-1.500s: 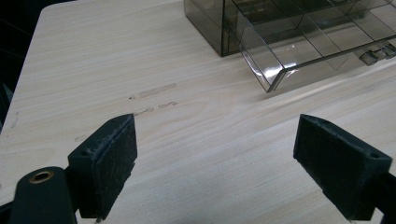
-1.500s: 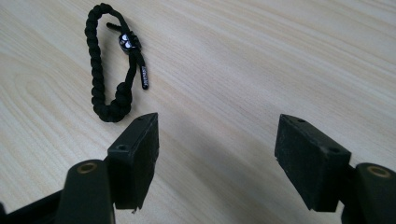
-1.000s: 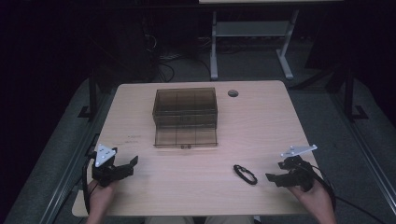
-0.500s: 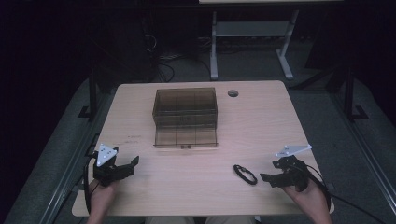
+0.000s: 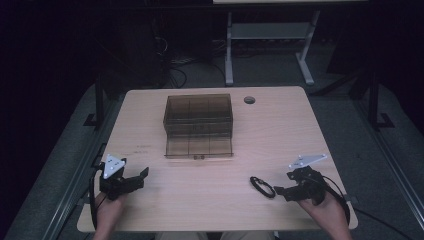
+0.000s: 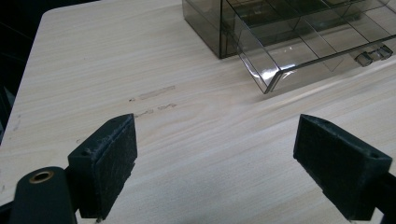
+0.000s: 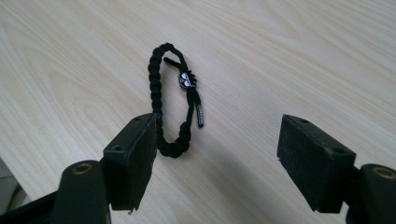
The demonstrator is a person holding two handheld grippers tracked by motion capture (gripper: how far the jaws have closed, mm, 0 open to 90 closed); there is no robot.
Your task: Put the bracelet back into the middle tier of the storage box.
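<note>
We see a table (image 5: 320, 125) of pale wood grain, matt and smooth, with a few faint scuff marks near the left side. On it the organizer box (image 6: 299, 32) looks like smoky clear plastic, glossy, catching small glints along its front edge. The bracelet (image 7: 161, 100) appears to be braided black cord, matt and knobbly, with a small shiny metal-looking bead and a metal tip. The pads (image 6: 112, 158) of the left gripper (image 6: 224, 163) look like black, slightly rough foam or rubber.
</note>
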